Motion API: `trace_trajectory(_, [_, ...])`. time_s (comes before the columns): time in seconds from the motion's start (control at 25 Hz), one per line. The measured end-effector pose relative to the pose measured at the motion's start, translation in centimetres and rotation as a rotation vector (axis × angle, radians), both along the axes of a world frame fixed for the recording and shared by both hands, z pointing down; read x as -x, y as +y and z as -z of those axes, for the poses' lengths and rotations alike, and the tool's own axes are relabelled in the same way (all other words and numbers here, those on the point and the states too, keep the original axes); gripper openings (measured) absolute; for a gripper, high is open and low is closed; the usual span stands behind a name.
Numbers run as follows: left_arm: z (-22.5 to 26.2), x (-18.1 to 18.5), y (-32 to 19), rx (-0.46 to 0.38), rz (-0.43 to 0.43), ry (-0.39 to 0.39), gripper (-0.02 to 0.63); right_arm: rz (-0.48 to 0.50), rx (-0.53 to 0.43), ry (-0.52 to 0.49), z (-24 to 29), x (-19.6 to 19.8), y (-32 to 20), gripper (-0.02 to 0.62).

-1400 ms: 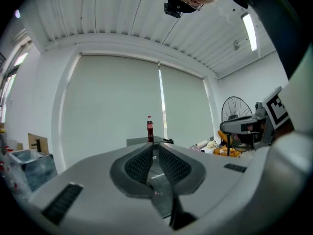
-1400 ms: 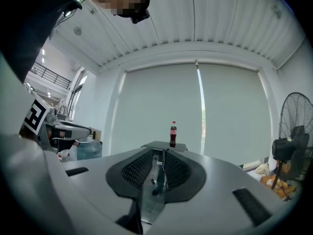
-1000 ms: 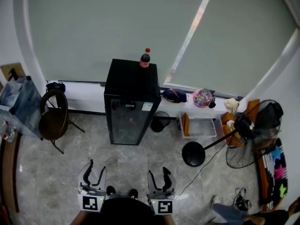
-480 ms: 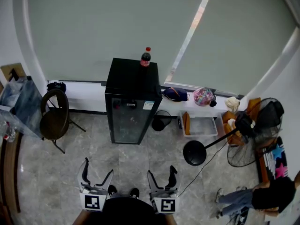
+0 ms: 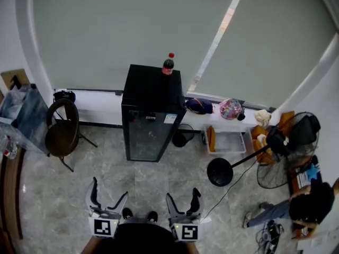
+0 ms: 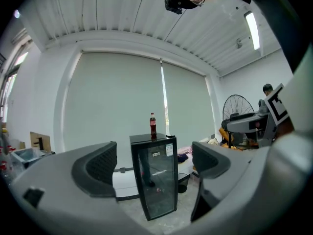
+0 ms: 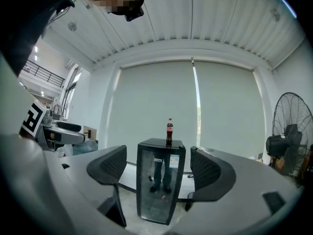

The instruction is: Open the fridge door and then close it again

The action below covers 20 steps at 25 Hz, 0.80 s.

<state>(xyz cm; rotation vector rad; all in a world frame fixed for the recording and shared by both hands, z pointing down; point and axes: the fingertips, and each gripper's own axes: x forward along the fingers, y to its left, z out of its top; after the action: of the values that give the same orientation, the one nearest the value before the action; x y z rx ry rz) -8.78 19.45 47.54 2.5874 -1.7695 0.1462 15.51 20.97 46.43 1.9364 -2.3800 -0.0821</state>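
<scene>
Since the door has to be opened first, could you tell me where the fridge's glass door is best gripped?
Probably the black frame of the glass door, at one upright edge, coming in level from the front: the fridge stands upright facing us, and no protruding handle shows. Which edge is hinged cannot be told from here.

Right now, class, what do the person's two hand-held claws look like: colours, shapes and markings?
The left claw and the right claw match: two curved dark grey fingers with dimpled inner pads on a pale grey body. Each carries a white cube with a black square marker. Both claws have just been opening, with nothing between their fingers.
</scene>
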Motion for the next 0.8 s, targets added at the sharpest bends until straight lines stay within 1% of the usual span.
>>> trace_trajectory(0.24, [-0.1, 1.4, -0.4, 0.011, -0.014, 0.010, 0.469, -0.013, 0.007, -0.009, -0.2, 1.7, -0.1, 0.402])
trace_trajectory(0.52, [-0.1, 3.1, -1.0, 0.007, -0.036, 0.013, 0.471, -0.018, 0.010, 0.007, -0.5, 4.0, 0.0, 0.406])
trace_trajectory(0.8, [-0.6, 3.6, -1.7, 0.034, -0.048, 0.036, 0.471, -0.038, 0.019, 0.004, -0.6, 4.6, -0.5, 0.407])
